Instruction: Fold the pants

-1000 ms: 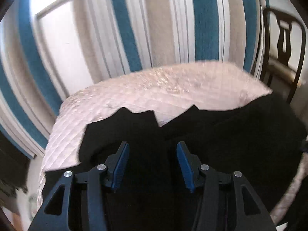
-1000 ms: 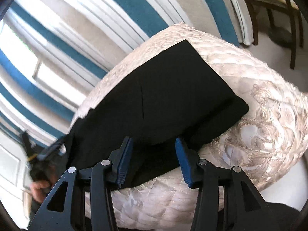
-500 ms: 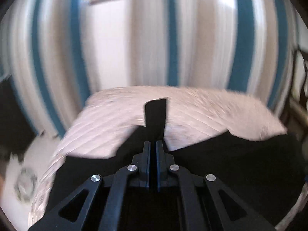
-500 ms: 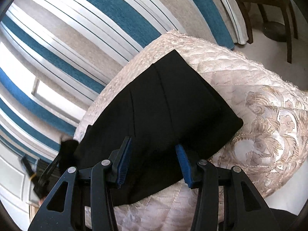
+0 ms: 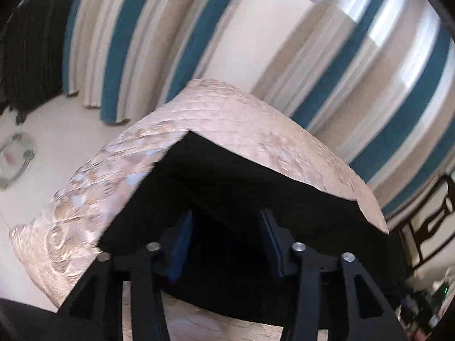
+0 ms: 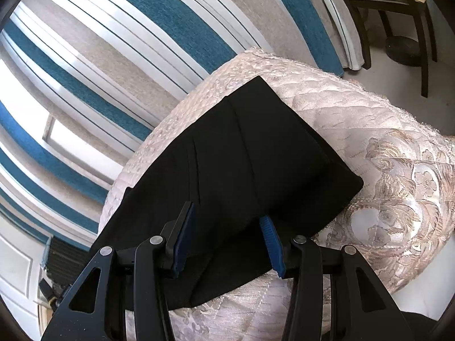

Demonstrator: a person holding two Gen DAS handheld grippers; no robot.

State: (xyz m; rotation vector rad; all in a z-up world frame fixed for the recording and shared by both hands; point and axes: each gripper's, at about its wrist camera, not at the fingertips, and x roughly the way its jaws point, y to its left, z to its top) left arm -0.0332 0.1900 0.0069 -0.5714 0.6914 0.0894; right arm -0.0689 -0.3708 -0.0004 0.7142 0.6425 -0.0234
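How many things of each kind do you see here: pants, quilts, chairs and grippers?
Pants: 1
Quilt: 1
Chair: 1
Grippers: 2, left gripper and right gripper, both open
Total: 5

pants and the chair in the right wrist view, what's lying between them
Only the bedspread and then bare floor separate the pants from the chair; the right wrist view shows it.

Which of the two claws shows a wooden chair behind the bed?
The right gripper: its view shows a dark chair clearly; both hover open over the black pants.
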